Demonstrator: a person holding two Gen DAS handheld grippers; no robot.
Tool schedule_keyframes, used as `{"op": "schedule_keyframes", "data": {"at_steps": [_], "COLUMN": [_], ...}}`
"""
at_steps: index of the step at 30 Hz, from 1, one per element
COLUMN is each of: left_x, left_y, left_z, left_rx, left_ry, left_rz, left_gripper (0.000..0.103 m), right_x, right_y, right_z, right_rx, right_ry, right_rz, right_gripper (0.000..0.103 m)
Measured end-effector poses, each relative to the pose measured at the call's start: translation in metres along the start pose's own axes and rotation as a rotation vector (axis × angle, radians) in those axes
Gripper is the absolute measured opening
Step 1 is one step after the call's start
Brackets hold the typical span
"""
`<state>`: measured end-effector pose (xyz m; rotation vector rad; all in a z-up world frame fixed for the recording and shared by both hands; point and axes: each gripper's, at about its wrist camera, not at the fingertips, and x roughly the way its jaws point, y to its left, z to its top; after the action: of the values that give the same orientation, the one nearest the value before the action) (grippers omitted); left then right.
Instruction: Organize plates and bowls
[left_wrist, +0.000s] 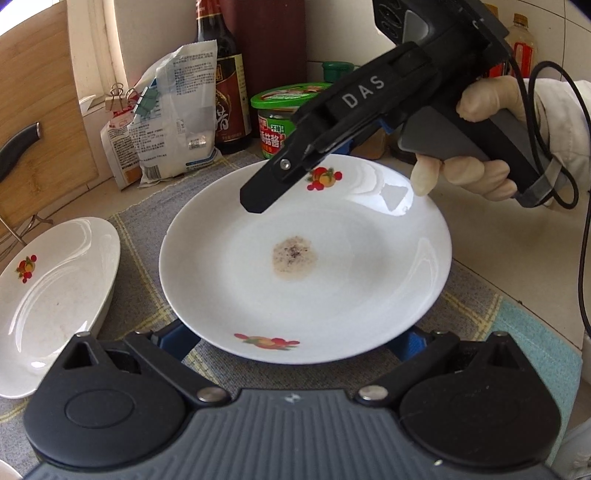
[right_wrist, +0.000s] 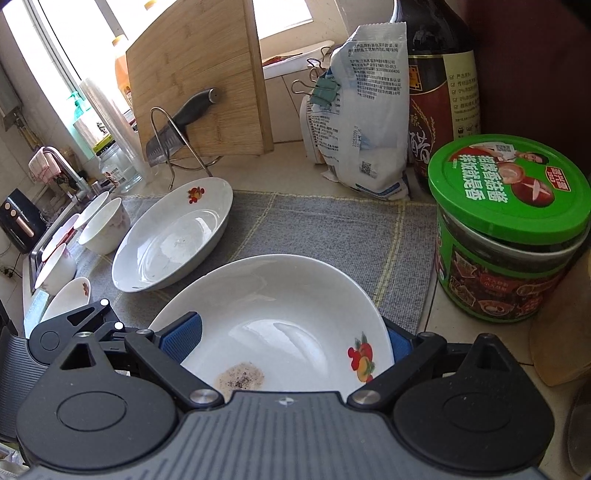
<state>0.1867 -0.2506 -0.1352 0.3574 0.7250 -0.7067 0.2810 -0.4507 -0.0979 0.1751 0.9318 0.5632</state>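
Now the white round plate with fruit prints and a brown stain (left_wrist: 306, 258) lies on the grey woven mat (left_wrist: 147, 229) on the table, between both grippers. The left gripper (left_wrist: 295, 341) has its blue-padded fingers (left_wrist: 173, 341) spread at the near rim. The right gripper (right_wrist: 291, 338), fingers (right_wrist: 183, 338) also spread, straddles the far rim. A second white fruit-print plate (left_wrist: 55, 295) sits just beside, on the mat.
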Motion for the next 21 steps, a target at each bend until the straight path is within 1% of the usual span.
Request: {"op": "schedule_keyframes", "data": {"at_steps": [4,7,15,21], "left_x": [0.003,0.005,0.003,-0.004], "left_y": [0.002,0.002,0.001,0.001], "left_z": [0.001,0.001,-0.001,-0.004], "left_rx": [-0.011,0.000,-0.001,-0.026], "left_ry": [-0.001,-0.003,-0.003,-0.002], "left_rz": [0.003,0.009,-0.004,0.006], "left_gripper": [0.103,0.103,0.103,0.103], "right_x": [0.002,0.002,0.006,0.002], "right_y": [-0.004,-0.004,-0.001,0.007], "right_z": [0.000,-0.001,-0.001,0.001], "right_rx": [0.007,0.005,0.006,-0.014], "right_ry": [0.000,-0.004,0.005,0.007], "right_rz": [-0.012,-0.021,-0.043,-0.099], "right_gripper": [0.100,0.100,0.103,0.103]}}
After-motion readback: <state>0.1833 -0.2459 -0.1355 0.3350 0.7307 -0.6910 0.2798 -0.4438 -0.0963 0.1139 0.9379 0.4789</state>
